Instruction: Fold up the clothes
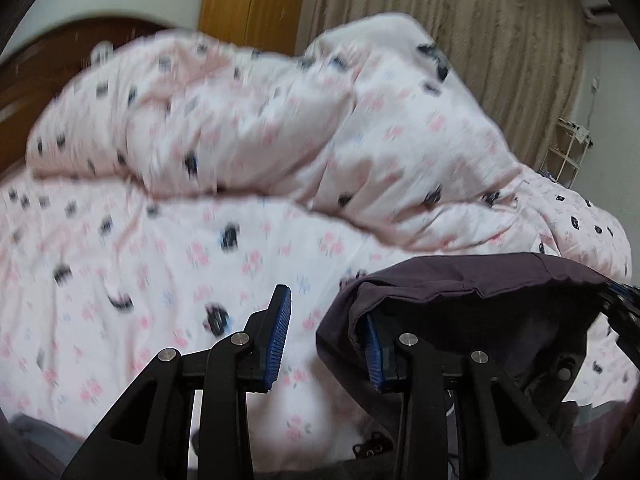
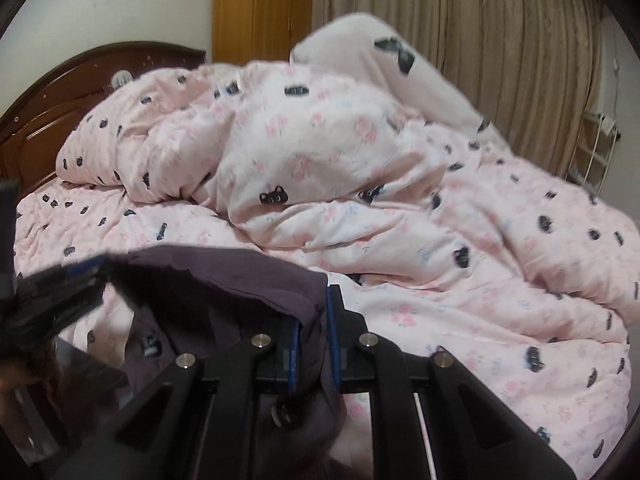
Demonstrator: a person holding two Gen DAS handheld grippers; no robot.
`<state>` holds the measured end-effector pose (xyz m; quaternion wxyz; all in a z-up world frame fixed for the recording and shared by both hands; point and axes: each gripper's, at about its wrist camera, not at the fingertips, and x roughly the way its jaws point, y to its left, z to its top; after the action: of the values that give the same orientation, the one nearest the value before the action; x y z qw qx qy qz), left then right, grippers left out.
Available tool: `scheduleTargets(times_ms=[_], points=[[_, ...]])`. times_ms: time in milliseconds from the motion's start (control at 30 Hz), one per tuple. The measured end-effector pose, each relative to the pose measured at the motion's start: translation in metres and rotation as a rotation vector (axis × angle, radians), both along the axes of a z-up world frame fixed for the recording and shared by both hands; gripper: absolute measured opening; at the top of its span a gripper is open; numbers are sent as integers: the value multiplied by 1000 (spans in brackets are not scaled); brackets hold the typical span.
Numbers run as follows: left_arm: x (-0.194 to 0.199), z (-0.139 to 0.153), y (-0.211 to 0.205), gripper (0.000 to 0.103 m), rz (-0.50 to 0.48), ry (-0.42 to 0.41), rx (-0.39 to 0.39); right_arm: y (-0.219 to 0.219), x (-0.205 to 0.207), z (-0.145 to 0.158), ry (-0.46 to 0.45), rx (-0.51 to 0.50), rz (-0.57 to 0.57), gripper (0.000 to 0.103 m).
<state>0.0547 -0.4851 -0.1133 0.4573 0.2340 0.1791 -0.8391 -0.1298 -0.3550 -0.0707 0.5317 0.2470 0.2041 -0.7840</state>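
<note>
Bed scene, both wrist views. A rumpled pink quilt (image 2: pixel 320 152) with bear prints is heaped across the bed ahead of me; a dark wooden headboard (image 2: pixel 60 112) lies to the left, a wardrobe (image 2: pixel 260 8) and beige curtain (image 2: pixel 480 40) behind, a white wire rack (image 2: pixel 596 148) to the right. My right gripper (image 2: pixel 314 344) is nearly closed, pinching an edge of the dark purple garment (image 2: pixel 240 280), which hangs lifted above the quilt. My left gripper (image 1: pixel 326 344) stands wide apart; the garment drapes over its right finger (image 1: pixel 374 360) only, nothing between the pads. Both tools point forward, side by side.
</note>
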Motion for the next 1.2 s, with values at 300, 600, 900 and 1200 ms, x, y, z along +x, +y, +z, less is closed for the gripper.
scheduleTargets(times_ms=[300, 600, 900, 1200], points=[[-28, -35, 5, 32, -96, -182, 119, 25, -13, -52, -68, 172, -85, 12], [-25, -43, -6, 32, -53, -179, 174, 14, -7, -50, -45, 134, -76, 23], [-23, -50, -13, 32, -40, -187, 204, -31, -12, -40, -25, 123, -69, 68], [-23, -55, -16, 32, -29, -197, 223, -74, -48, -50, -85, 179, -129, 69]])
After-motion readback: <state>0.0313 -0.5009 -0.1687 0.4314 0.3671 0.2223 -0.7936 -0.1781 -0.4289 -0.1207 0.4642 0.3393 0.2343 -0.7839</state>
